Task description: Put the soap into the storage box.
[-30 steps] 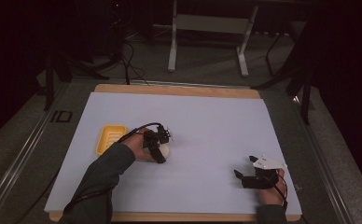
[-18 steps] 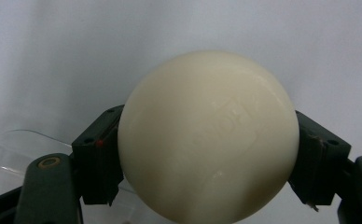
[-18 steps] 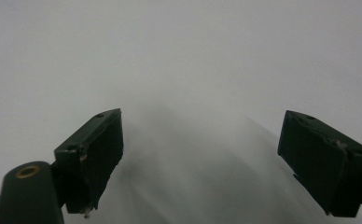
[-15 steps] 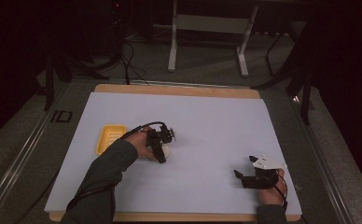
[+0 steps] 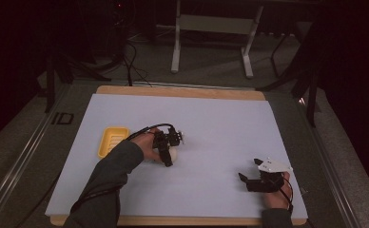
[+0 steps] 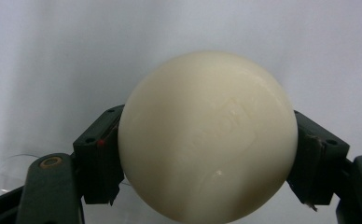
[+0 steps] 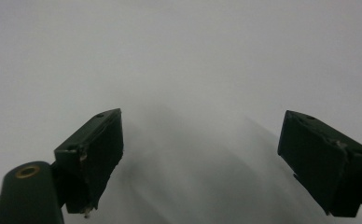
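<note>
A cream-white oval bar of soap (image 6: 207, 137) sits squarely between the jaws of the left gripper (image 5: 166, 151), both pads pressed against its sides after the jaws have just been closing in on it. Just beyond that gripper's outer side a yellow tray (image 5: 111, 140) lies on the pale blue sheet (image 5: 211, 123). Well apart, toward the near corner, the right gripper (image 5: 250, 181) rests with its jaws spread wide and nothing between them.

Only thing in the way was the yellow tray (image 5: 112, 141) just left of the left gripper (image 5: 169, 157); the sheet (image 5: 220, 123) between it and the right gripper (image 5: 247, 181) was wide open.
</note>
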Action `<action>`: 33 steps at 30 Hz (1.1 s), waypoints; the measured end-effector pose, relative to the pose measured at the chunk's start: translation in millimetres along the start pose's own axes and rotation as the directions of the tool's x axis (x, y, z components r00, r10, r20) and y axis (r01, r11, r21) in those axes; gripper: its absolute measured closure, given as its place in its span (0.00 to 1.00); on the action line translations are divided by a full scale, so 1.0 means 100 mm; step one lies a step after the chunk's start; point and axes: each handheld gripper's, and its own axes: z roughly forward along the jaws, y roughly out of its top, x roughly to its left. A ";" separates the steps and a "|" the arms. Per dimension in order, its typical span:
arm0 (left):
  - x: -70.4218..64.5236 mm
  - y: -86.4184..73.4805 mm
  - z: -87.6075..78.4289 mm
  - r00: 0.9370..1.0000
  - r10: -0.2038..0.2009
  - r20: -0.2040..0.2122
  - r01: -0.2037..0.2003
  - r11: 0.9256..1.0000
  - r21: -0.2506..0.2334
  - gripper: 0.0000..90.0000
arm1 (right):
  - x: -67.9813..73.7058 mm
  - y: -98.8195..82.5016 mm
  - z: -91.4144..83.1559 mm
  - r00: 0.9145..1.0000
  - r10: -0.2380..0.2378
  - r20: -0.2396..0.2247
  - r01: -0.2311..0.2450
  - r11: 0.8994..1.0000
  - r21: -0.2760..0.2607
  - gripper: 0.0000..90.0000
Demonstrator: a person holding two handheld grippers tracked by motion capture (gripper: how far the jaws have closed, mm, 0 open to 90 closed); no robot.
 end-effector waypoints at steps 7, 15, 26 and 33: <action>0.02 -0.05 -0.11 1.000 -0.004 -0.015 0.004 1.000 -0.011 0.27 | 0.00 0.00 0.00 1.000 0.000 0.001 0.000 1.000 0.000 0.16; 0.07 -0.15 -0.25 0.999 -0.029 -0.032 0.028 0.999 -0.019 0.27 | 0.00 0.00 0.00 1.000 0.002 0.001 -0.002 1.000 -0.001 0.16; 0.12 -0.29 -0.41 0.997 -0.053 -0.056 0.052 0.998 -0.025 0.27 | 0.00 0.00 0.00 1.000 0.004 0.003 -0.004 1.000 -0.004 0.16; 0.16 -0.38 -0.48 0.994 -0.079 -0.075 0.077 0.997 -0.029 0.27 | 0.00 0.00 0.00 1.000 0.004 0.003 -0.004 1.000 -0.004 0.16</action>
